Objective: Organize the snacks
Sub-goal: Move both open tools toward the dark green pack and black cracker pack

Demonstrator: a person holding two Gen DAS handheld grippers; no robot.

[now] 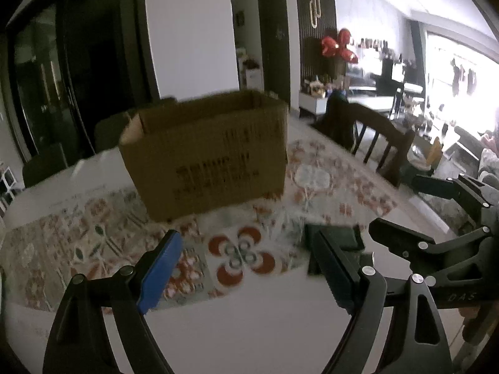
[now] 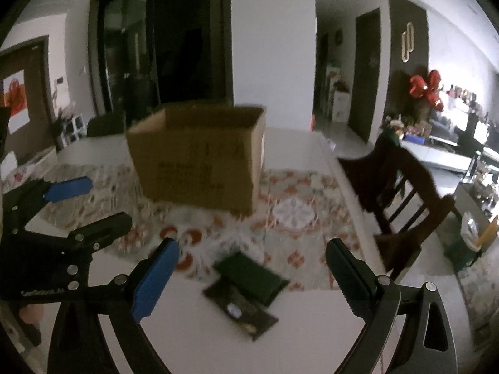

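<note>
A: Which step is this, would you say?

B: The approach, before any pick. Both grippers hang over the near edge of the table (image 2: 312,327) with nothing in them. The right gripper (image 2: 252,275) has its jaws spread wide, and two dark green snack packets (image 2: 249,283) lie on the table between and just beyond them, one overlapping the other. No pad touches them.

A: And the left gripper (image 1: 249,268)?

B: Also wide open and empty, pointed over the patterned tablecloth (image 1: 93,233) toward the cardboard box (image 1: 205,152).

A: Where does the box stand?

B: Upright on the cloth, top flaps open, farther back than the packets and well apart from them. I judge it to be where the snacks go, though nothing shows inside it from either angle.

A: So the next move?

B: Probably the right gripper lowers onto the upper packet and closes on an edge — flat packets on a smooth top leave little to bite, so a shallow angle would help. Taking both at once is a risk, since they overlap.

A: Do the two views differ much?

B: Yes. The right wrist view shows both packets whole; the left wrist view shows only part of them, mostly hidden behind its own black finger (image 1: 336,271). Each view catches the other gripper at its edge. Both are blurred — print on the packets cannot be read. A wooden chair (image 2: 402,187) stands at the table's right side.
</note>
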